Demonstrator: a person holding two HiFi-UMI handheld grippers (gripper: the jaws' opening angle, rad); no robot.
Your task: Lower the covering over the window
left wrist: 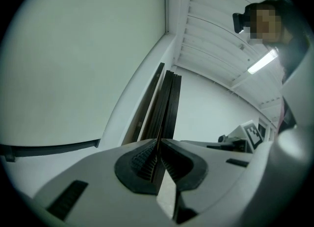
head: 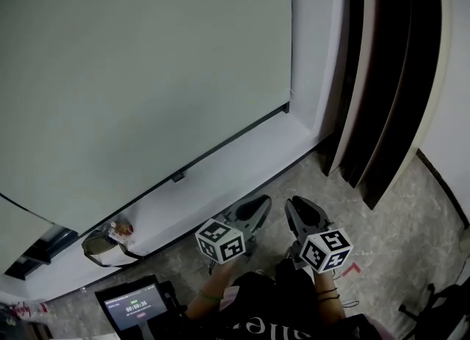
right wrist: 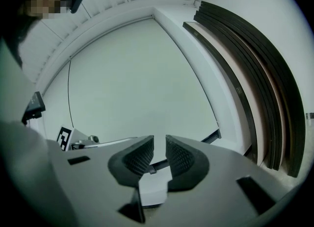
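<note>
The blind (head: 147,59) already hangs across almost the whole window. Its pale sheet fills the opening, and its dark bottom bar (head: 228,140) runs close along the white sill (head: 242,166). From the head view I cannot tell whether the bar actually rests on the sill or stops just short of it. A small tab (head: 177,177) sits at the bar's middle, untouched.

Both of my tools are low and near the body, over the speckled floor (head: 396,214) and well apart from the blind. The left gripper (left wrist: 158,143) has its ribbed pads pressed together with nothing caught between them. It looks toward the corner where the window frame meets the stack of dark panels (head: 382,74). The right gripper (right wrist: 159,145) stands partly spread — a narrow gap between its pads, empty — and the bar and tab show far beyond that gap, not in it.

My judgement is that the lowering itself is done, or very nearly so. What could remain is only a last nudge of the bar down to the sill, if there is any slack left — for that I would have to bring a gripper up to the tab. Otherwise nothing is left but to hold off.
</note>
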